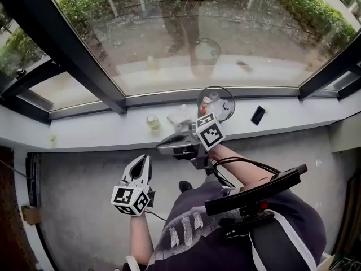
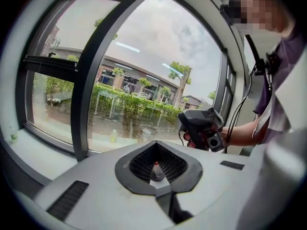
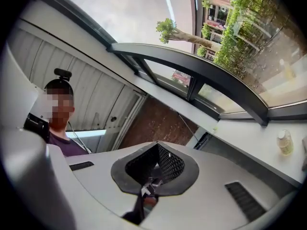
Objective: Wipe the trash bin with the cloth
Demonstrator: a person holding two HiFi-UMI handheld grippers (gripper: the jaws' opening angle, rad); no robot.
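A small round trash bin [image 1: 217, 101] with a dark rim stands on the white window sill [image 1: 101, 131], and a pale crumpled cloth [image 1: 180, 115] lies just left of it. My left gripper [image 1: 147, 158] is low over the floor, pointing toward the sill, shut and holding nothing. My right gripper [image 1: 160, 148] hovers just before the sill and below the cloth, pointing left, also shut and holding nothing. In the left gripper view the shut jaws [image 2: 157, 170] face the window, the bin [image 2: 147, 133] shows small beyond them, and the right gripper [image 2: 203, 127] is to the right.
A small yellowish bottle [image 1: 153, 122] [image 2: 112, 136] [image 3: 284, 142] stands on the sill left of the cloth. A dark phone [image 1: 258, 115] lies right of the bin. Dark window frames [image 1: 84, 55] rise behind the sill. A grey floor [image 1: 79, 202] lies below.
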